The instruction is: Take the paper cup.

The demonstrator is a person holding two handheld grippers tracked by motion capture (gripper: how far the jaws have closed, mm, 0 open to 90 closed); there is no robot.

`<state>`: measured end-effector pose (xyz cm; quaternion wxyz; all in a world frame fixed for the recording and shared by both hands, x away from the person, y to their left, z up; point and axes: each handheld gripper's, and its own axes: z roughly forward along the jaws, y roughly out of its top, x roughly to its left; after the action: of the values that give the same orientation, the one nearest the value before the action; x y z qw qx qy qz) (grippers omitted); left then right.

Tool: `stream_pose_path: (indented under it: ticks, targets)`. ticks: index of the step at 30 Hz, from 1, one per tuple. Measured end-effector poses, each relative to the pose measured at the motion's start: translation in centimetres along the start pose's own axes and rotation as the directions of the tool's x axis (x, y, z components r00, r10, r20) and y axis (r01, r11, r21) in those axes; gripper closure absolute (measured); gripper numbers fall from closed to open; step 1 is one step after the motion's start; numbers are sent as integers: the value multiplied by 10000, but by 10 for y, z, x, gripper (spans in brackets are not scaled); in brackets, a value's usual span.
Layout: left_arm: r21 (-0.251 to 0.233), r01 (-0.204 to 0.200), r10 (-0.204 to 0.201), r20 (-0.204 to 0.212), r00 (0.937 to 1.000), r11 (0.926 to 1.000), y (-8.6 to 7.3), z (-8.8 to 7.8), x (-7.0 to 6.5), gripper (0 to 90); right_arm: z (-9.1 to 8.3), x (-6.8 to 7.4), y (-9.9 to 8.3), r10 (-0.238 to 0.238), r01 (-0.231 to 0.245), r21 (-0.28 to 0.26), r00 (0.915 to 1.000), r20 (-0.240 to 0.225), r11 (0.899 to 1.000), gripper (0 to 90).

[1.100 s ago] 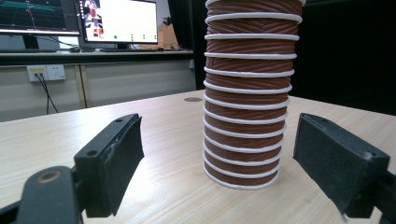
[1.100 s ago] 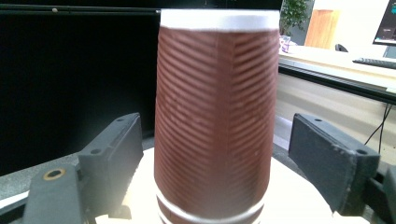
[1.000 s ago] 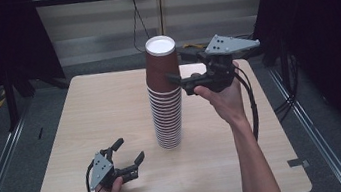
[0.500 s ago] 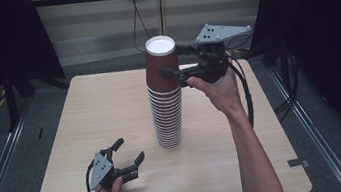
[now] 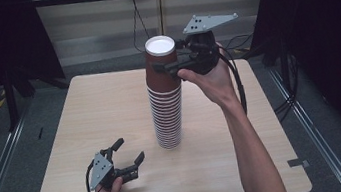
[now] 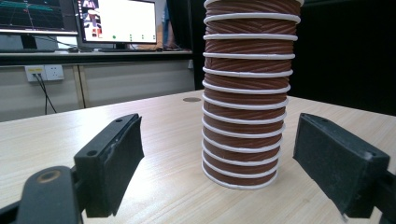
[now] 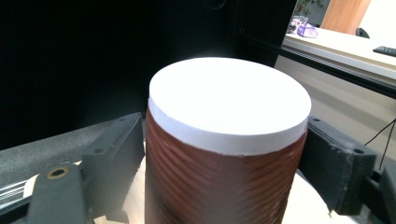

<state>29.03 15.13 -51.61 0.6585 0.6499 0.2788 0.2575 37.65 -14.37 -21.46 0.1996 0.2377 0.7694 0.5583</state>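
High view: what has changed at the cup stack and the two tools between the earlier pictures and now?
The right tool rose along the top cup and shifted a little to the left in the high view. Its jaws now flank that cup near its white end. Whether the pads press on it cannot be told. The stack and the open left tool kept their places.

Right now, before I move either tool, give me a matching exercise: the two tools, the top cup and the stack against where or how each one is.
1. left tool
2. right tool
3. top cup
4. cup stack

A. ribbed brown, standing mid-table
B. shut on the top cup
C. white flat end facing up
D. jaws apart, low by the table's near edge

Pairs: 1-D, 2-B, 3-C, 4-A
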Motion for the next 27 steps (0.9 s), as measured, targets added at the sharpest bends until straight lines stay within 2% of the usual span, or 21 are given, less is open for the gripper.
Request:
stream_pose_path:
  ticks: [15,27]
  targets:
    - [1,-5,5,5,10000,10000,0,0,0,155,4,-2,2,71,-69,180,9999,-128,9998,220]
    - [-10,-19,19,-4,10000,10000,0,0,0,155,-3,-2,9,153,-159,-480,9998,-129,9987,226]
